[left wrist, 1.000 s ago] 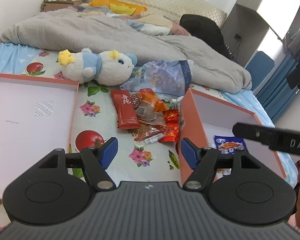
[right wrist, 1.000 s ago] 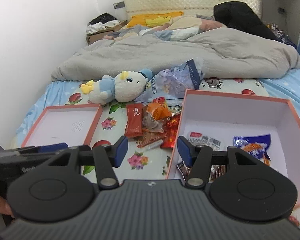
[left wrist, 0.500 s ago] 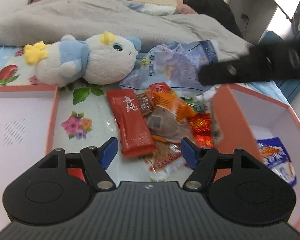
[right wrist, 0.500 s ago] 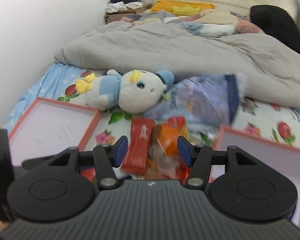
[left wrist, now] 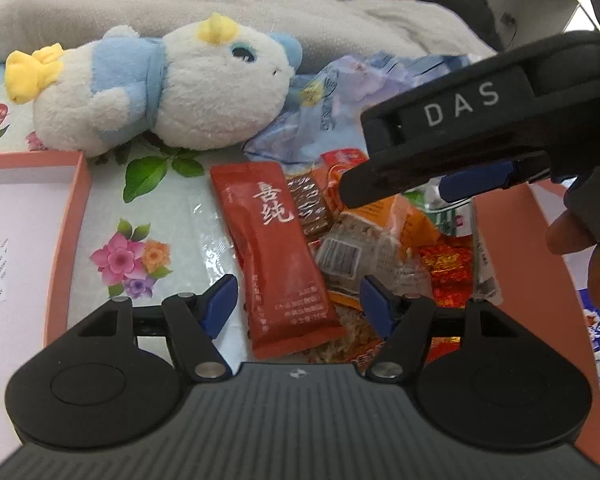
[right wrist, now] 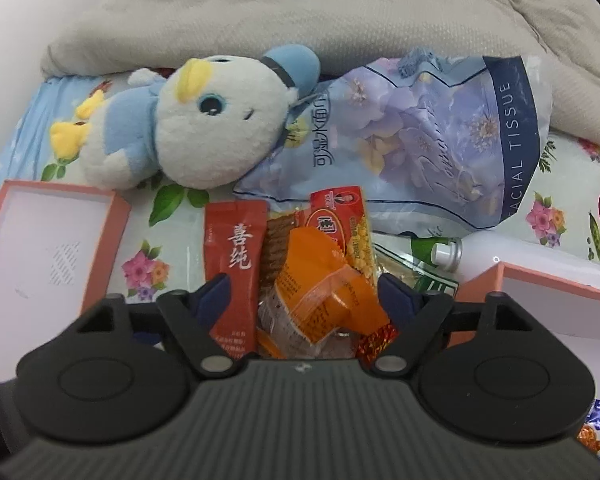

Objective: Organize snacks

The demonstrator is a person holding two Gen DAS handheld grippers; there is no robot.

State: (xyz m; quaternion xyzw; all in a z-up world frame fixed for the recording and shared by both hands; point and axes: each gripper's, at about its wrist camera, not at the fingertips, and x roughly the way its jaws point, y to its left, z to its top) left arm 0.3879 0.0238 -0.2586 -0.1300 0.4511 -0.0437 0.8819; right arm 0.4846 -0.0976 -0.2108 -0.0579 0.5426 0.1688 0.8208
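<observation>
— Blue-padded right tool [right wrist: 302, 294] is opening over the crinkly orange snack packet [right wrist: 324, 288], nothing pinched yet.
— And the left tool [left wrist: 298, 306]?
— Open, empty, above the long red foil packet [left wrist: 278, 252] on the bed.
— What might go wrong?
— Grabbing two packets; they overlap.
— Which way does red point?
— Lengthwise, toward the white-and-blue plush duck [left wrist: 172, 92].

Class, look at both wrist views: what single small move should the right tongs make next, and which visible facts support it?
Probably lower the right tongs a little onto the orange packet and then close. Their jaws are opening, the packet lies on top of the snack pile between the fingertips, and nothing is gripped yet. The left tongs hang open over the red packet, so the two need not collide.
</observation>
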